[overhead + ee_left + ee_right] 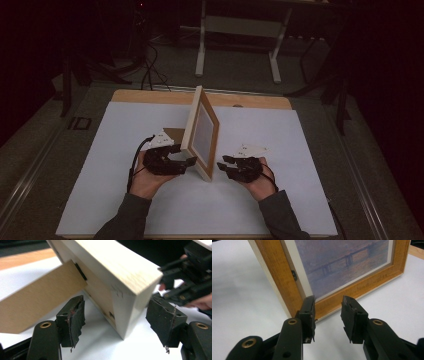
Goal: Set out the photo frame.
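**Framed picture upright between two claws**

A light wooden picture frame (202, 131) stood upright at the centre of the high view on the white-covered bench (125, 200). The left claw (186, 161) sat at its back, the right claw (226, 162) at its front; both were open and holding nothing. The left gripper view showed the frame's near corner (125, 305) between wide, untouching pads, plus a brown cardboard easel stand (37, 297). The right gripper view showed the misty bridge print (342, 262) behind its claw (327, 315).

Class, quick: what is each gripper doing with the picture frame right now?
Left gripper: open, its jaws straddling the picture frame corner, pads clear of the wood.
Right gripper: open, holding nothing, just short of the frame's front.
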Demonstrator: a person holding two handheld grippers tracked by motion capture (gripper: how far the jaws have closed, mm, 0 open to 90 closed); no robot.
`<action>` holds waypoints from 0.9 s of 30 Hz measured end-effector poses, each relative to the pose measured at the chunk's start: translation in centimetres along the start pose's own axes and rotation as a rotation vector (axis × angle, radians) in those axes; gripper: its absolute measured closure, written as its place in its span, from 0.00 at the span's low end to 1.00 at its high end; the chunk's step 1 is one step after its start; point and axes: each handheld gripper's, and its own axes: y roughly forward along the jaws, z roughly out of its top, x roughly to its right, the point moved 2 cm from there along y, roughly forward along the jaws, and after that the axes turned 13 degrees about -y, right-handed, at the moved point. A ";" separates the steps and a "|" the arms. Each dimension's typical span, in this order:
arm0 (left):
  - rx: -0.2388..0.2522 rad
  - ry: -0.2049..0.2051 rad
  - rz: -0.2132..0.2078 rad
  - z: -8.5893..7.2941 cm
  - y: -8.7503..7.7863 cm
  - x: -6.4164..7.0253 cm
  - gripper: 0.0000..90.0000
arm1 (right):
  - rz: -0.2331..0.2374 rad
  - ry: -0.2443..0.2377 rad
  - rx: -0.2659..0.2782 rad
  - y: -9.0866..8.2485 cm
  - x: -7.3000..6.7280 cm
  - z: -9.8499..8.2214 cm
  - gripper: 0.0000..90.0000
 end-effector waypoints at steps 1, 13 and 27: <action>0.007 0.003 0.012 0.1 0.1 0.1 0.35 | 0.000 0.001 0.000 0.0 0.0 0.0 0.70; 0.117 -0.044 0.079 0.9 0.6 0.7 0.36 | -0.002 0.010 0.000 0.0 0.1 -0.1 0.69; 0.157 0.004 0.137 0.8 1.3 1.7 0.51 | -0.003 0.012 -0.006 0.1 0.2 -0.3 0.69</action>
